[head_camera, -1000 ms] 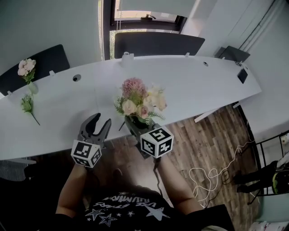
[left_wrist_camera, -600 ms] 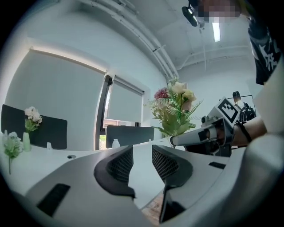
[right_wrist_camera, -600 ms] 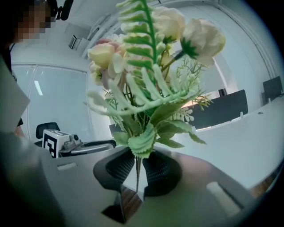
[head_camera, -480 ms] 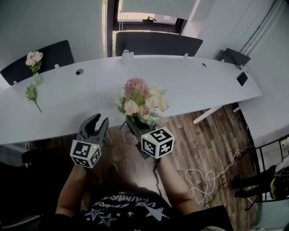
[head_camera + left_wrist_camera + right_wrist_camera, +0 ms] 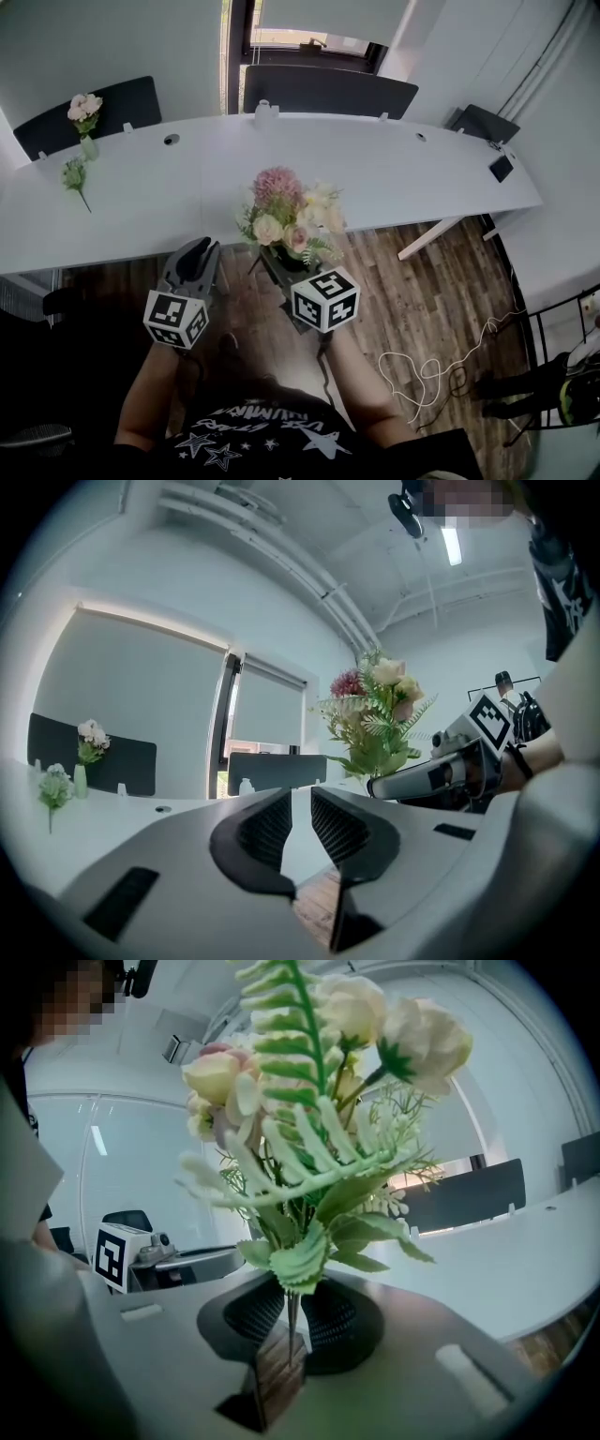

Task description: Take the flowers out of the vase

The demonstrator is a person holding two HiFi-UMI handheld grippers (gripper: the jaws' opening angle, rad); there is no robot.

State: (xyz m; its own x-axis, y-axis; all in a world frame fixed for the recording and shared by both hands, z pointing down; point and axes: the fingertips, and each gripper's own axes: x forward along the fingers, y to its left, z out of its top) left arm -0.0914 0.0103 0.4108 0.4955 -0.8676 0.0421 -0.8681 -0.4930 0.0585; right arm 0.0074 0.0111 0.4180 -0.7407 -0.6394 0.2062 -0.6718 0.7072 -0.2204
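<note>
**Bouquet clear of the table, held by the stems**

Right gripper (image 5: pixel 292 1321) clamped on the thin stems of the bouquet (image 5: pixel 291 211), low down under the leaves. Keeps the flower heads upright and probably stops any flopping. Held on the near side of the white table (image 5: pixel 422 178), out over the wood floor (image 5: pixel 422 300) rather than above the top.

Left gripper (image 5: pixel 192 261) just to the left of it, jaws closing on nothing, only a narrow gap between the pads. Looks like a spare for now.

Far left on the table: a small vase (image 5: pixel 88 147) with a pink flower in it, plus a loose sprig (image 5: pixel 73 174) lying just beside.

Loads of bare tabletop ahead for a set-down. Worth minding the near table edge, and the cable (image 5: pixel 412 366) on the floor to the right.
</note>
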